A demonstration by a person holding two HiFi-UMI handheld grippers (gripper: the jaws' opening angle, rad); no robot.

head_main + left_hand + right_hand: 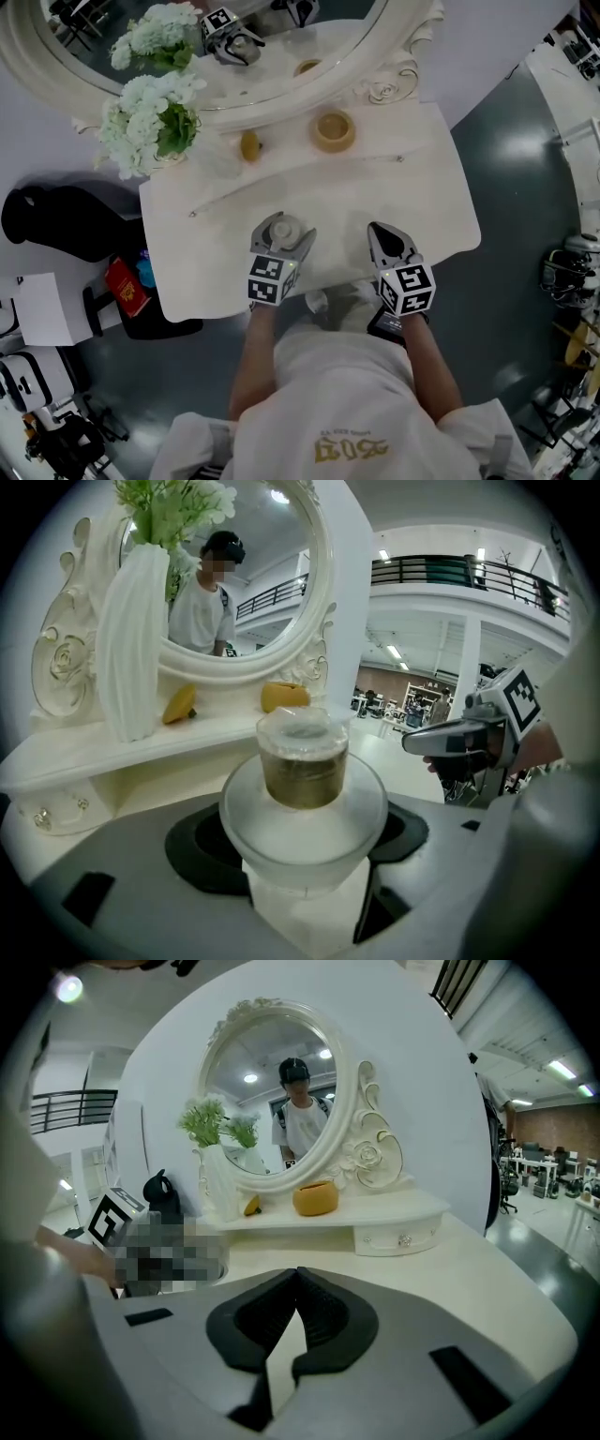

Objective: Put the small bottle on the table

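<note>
Item 1, bottle (303,789): small, frosted body, gold collar, clear cap, upright. My left claw (284,232) has it clamped between widely spread jaws, the pads on either side of the body. It sits over the table's front edge, left of the middle. I cannot tell whether its base touches the top.

Item 2, right claw (292,1312): jaws closed together, nothing in them. It is at the front edge, right of the middle, well apart from the bottle.

Item 3, vase (131,639): white, ribbed, holding white flowers (150,117) with green leaves, on the back shelf at the left corner.

Item 4, bowl (334,129): yellow, round, on the back shelf near the middle; I cannot make out any contents.

Item 5, yellow piece (249,145): small, on the shelf between vase and bowl.

Surface: cream table (422,197) with a raised back shelf, a small drawer (398,1237) under it, and an oval carved mirror (272,1091) behind.

Room: grey floor (506,150); black bag (56,220) and red packet (127,286) beside the table's left edge; railed balcony (450,569) overhead.
</note>
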